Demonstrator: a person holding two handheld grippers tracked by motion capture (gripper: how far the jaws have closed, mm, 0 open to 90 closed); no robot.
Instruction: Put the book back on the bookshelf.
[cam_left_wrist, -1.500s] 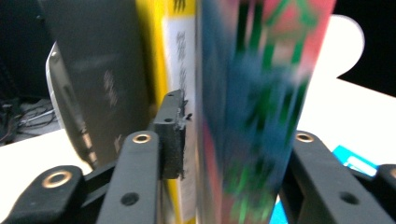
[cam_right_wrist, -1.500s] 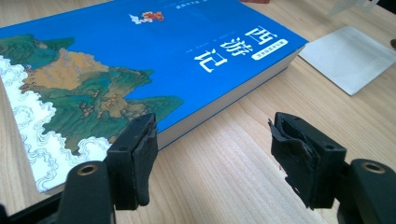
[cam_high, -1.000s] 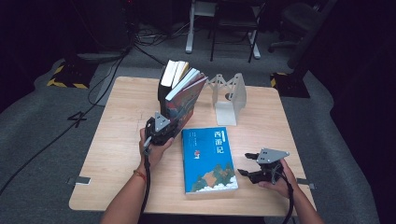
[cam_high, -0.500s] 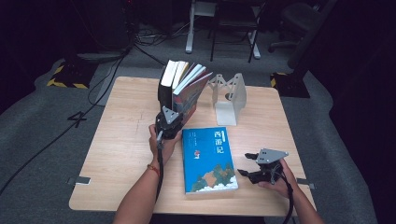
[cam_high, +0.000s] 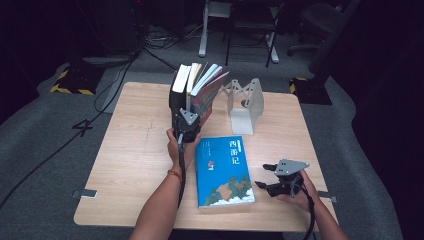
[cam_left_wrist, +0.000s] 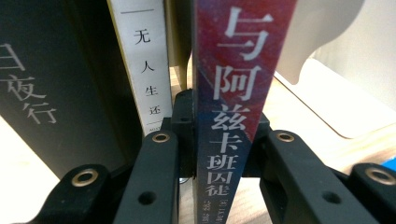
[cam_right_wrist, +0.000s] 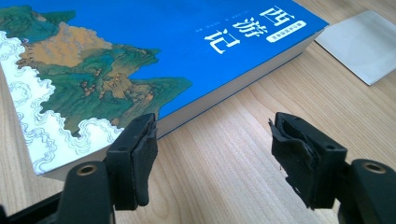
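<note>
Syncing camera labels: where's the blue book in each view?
High view: blue book flat at centre-bottom, between the hands.
Left gripper view: a blue sliver at the lower right edge, probably its corner.
Right gripper view: upper left, just beyond the open right claw.
Shared landmark: white metal bookend.
</note>
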